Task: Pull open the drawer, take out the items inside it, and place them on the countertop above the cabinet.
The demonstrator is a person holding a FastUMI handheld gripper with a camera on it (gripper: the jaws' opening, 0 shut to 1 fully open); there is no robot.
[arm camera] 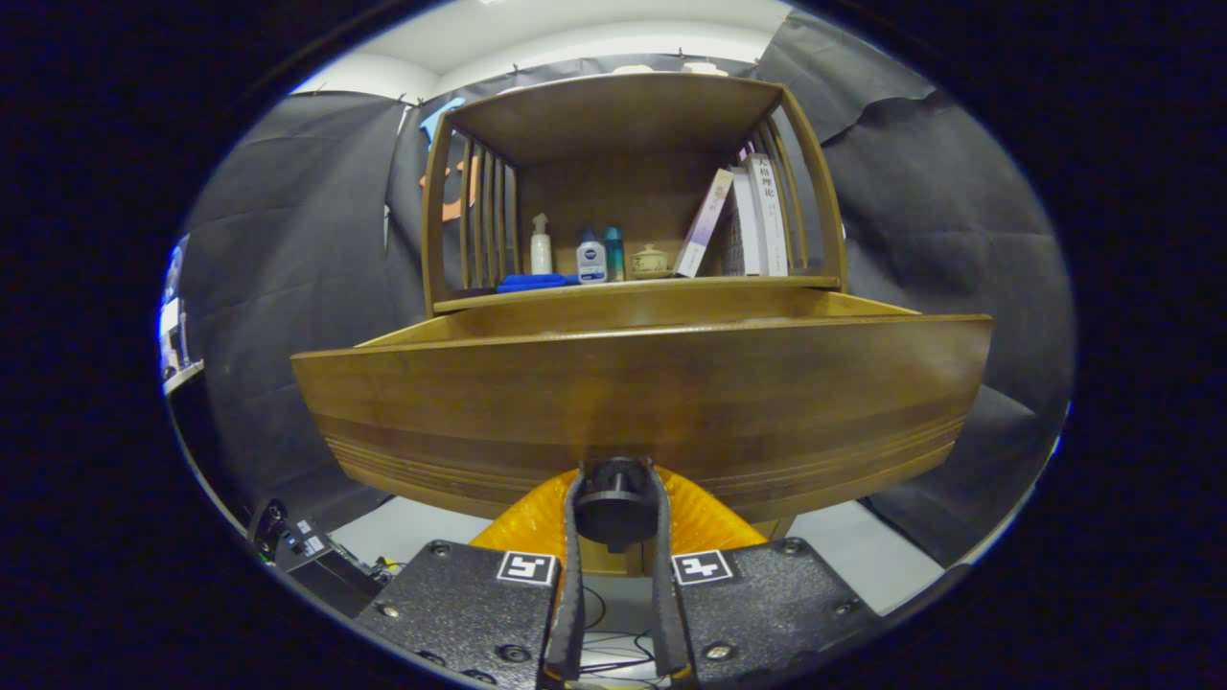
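Clamping both fingers snug around the dark round knob (613, 503) at the lower middle of the drawer front (642, 407), the gripper (614, 498) has the handle it needs to haul, and the drawer stands pulled out below the countertop's front edge (637, 291), contents hidden behind its face.

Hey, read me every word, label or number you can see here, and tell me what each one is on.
Book spine: printed characters, too small to read.
Bottle: dark round logo, too blurred to read.
Marker squares on the gripper: black-and-white patterns, no words.
Drawer: no text. The gripper has both fingers pressed on its knob.
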